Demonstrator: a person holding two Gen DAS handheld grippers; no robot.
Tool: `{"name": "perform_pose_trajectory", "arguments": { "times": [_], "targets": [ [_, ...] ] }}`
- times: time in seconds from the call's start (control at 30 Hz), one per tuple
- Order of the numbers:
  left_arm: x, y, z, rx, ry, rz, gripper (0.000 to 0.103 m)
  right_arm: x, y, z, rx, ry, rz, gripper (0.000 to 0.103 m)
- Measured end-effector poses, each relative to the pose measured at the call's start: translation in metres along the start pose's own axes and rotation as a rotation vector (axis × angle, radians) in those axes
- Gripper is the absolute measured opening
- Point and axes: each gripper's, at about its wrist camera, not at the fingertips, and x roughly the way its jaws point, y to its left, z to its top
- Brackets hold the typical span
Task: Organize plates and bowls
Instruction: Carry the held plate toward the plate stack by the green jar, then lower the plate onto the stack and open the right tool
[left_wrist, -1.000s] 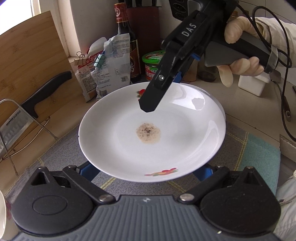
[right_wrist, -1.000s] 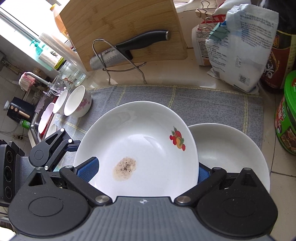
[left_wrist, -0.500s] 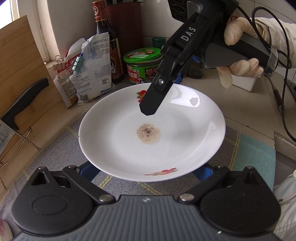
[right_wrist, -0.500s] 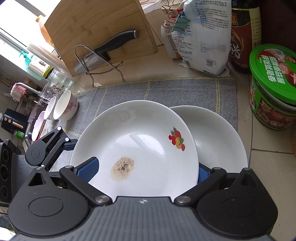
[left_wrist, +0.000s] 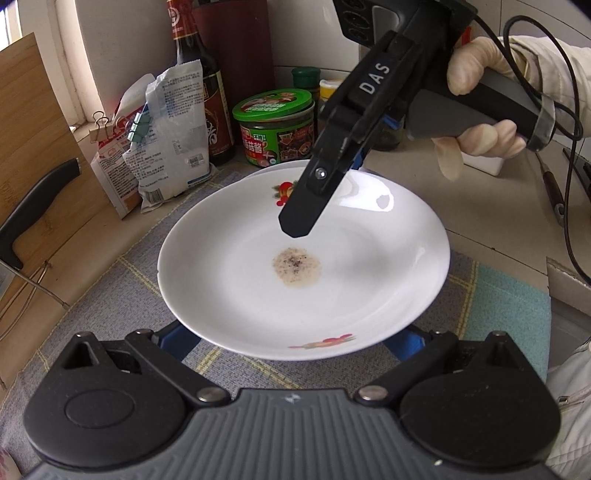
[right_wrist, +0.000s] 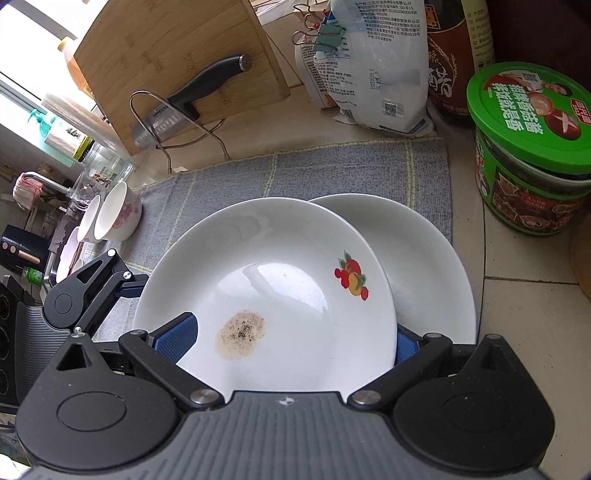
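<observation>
Centre frame, both views: our two grippers carry the soiled plate (right_wrist: 280, 295) over the mat (right_wrist: 332, 170). Right gripper (left_wrist: 295, 229) pinches its far rim; left gripper (right_wrist: 136, 284) apparently its near rim. Next: lower it onto the plain plate (right_wrist: 432, 266), centred.

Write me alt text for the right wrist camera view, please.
A white plate with a fruit motif and a brown stain is held over a plain white plate on a grey mat. Bowls, a knife and a green-lidded tub surround it.
</observation>
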Motion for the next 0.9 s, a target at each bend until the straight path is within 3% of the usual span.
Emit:
{"name": "perform_pose_trajectory", "arguments": {
  "times": [0.9],
  "targets": [
    [0.016, 0.003, 0.003, 0.063, 0.021, -0.019, 0.102, -0.011, -0.013, -0.014, 0.038, -0.012, -0.044, 0.103]
  ]
}}
